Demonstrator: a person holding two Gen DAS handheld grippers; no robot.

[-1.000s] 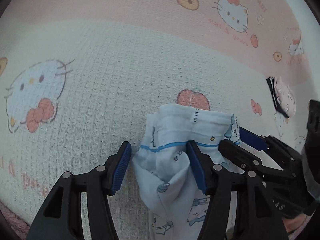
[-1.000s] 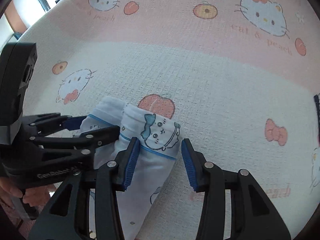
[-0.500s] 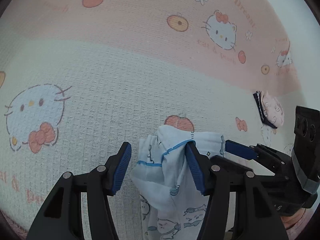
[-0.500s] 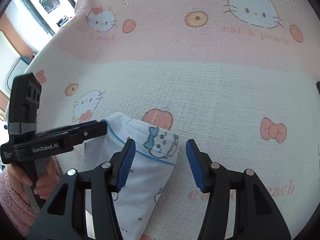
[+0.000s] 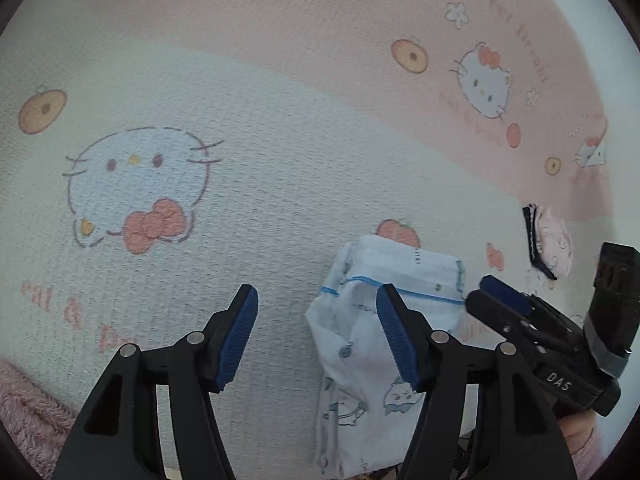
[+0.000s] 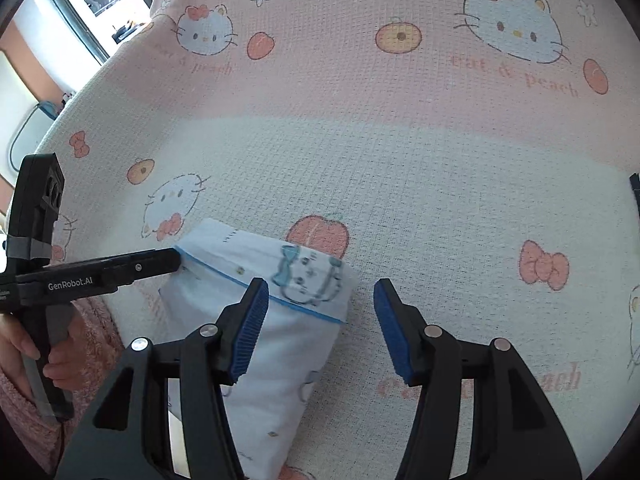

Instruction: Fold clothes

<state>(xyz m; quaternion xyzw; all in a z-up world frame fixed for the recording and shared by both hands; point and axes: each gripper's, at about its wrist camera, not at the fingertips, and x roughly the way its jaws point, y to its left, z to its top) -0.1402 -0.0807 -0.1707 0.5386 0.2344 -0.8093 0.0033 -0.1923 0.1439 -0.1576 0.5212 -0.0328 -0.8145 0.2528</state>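
A folded light-blue garment with blue piping and a cartoon print (image 5: 384, 320) lies on the Hello Kitty blanket (image 5: 240, 160); it also shows in the right wrist view (image 6: 280, 300). My left gripper (image 5: 316, 336) is open and empty, its right finger over the garment's left part. My right gripper (image 6: 320, 328) is open and empty, its left finger over the garment and its right finger over bare blanket. In the left wrist view the right gripper (image 5: 520, 316) sits at the garment's right edge. In the right wrist view the left gripper (image 6: 152, 264) touches the garment's left corner.
A folded pink and dark garment (image 5: 548, 240) lies on the blanket to the right. The blanket (image 6: 400, 140) covers the whole surface. A window and room (image 6: 80, 8) show beyond its far left edge.
Both grippers have let go of the garment, opened wider and drawn apart and back. The garment now lies flatter on the blanket.
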